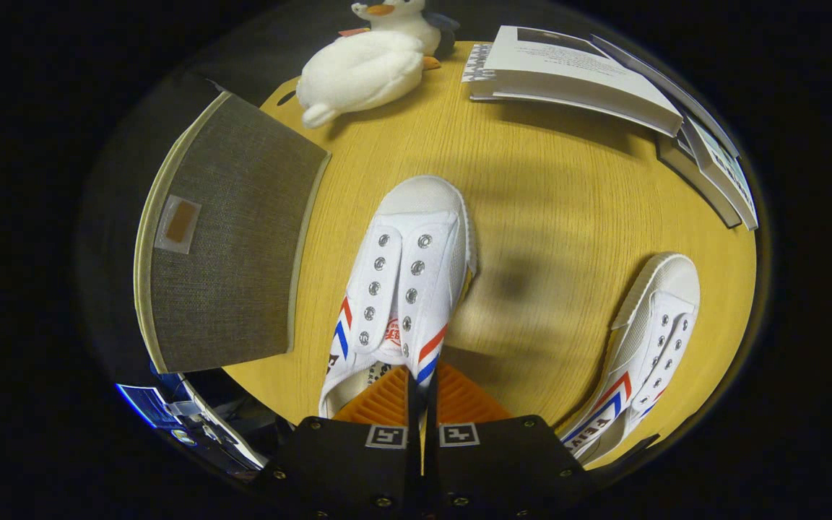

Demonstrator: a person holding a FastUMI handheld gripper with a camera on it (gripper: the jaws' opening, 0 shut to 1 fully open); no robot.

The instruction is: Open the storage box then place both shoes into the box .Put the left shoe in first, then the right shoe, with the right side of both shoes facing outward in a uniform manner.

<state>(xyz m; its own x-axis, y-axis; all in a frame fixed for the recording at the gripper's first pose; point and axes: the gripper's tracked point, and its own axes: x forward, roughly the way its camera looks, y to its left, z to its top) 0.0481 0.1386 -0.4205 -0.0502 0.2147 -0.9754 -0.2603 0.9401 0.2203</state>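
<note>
We see tongs (422, 390) nearly closed, ribbed pads pinching side wall of canvas shoe (405, 278) at frame centre, toe pointing away. Second shoe (640, 354) lower right on wood-grain surface (546, 217). Woven-fabric box (228, 238), lid shut, at left. Plush bird (365, 65) at top, books (604, 79) upper right.

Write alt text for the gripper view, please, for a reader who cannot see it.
The gripper is shut on the side wall of a white shoe on a wooden table. A second white shoe lies beside it; a grey storage box, a plush duck and stacked books surround them.
</note>
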